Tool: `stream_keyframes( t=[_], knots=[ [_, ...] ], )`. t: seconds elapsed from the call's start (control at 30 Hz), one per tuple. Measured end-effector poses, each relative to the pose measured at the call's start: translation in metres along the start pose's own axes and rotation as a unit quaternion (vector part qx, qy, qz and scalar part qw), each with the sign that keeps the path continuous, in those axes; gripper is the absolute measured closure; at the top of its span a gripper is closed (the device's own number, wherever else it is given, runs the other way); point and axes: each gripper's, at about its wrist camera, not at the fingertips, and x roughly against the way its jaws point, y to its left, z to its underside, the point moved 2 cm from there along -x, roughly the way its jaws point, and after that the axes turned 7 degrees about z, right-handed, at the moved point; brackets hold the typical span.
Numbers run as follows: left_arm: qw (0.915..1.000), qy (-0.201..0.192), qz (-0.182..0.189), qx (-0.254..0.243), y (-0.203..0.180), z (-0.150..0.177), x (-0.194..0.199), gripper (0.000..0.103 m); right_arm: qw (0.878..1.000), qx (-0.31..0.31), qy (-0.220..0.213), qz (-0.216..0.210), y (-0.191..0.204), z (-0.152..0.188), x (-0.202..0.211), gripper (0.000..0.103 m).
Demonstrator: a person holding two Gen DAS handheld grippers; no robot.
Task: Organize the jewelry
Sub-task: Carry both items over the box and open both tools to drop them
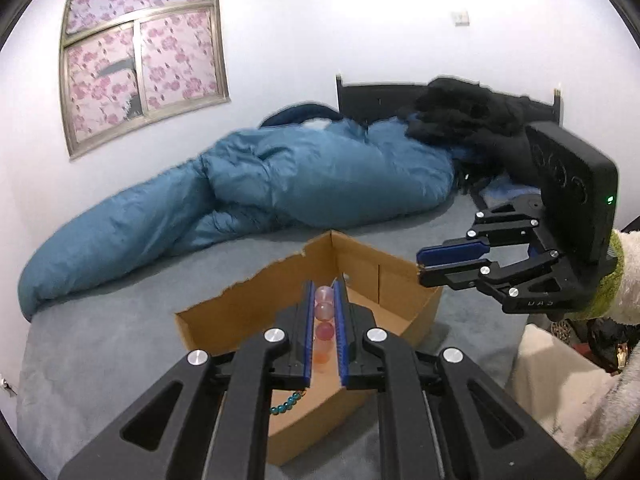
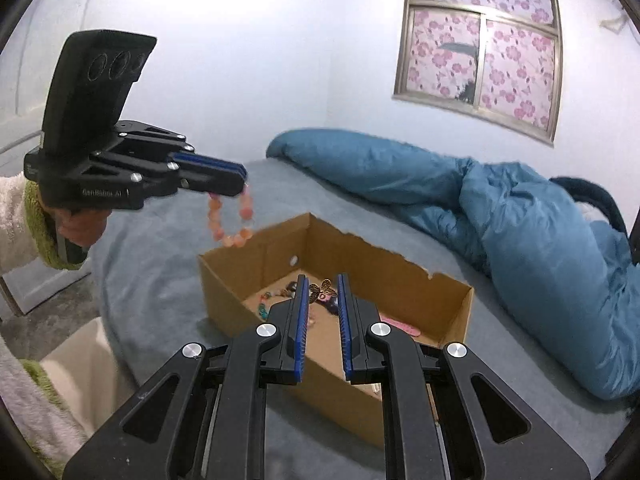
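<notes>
My left gripper (image 1: 324,285) is shut on a pink-orange bead bracelet (image 1: 323,312). In the right wrist view that bracelet (image 2: 231,222) hangs as a loop from the left gripper (image 2: 242,181), up and left of the open cardboard box (image 2: 224,280). My right gripper (image 2: 322,280) is shut on a small bronze butterfly charm (image 2: 322,289) above the box. From the left wrist view the right gripper (image 1: 419,263) hovers over the far right corner of the box (image 1: 224,308). Several jewelry pieces lie inside, among them a teal bead string (image 1: 286,402).
The box sits on a grey bed sheet (image 2: 160,280). A rumpled blue quilt (image 1: 280,176) lies behind it along the wall. Black clothes (image 1: 460,116) are piled by a dark headboard. A person's fleece sleeve (image 2: 16,208) holds the left gripper.
</notes>
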Motion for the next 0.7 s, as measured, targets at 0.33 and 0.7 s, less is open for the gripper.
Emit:
stream_keyframes(
  t=[0.33,0.7],
  knots=[
    [0.9963,0.082,0.021,0.014,0.028,0.027,-0.091,0.094,0.995,-0.002,0.095,-0.022,-0.008,0.031,-0.078,0.090],
    [0.9923,0.117,0.029,0.028,0.037,0.042,-0.114,0.084,0.993,-0.013,0.112,-0.028,-0.008,0.041,-0.090,0.078]
  ],
)
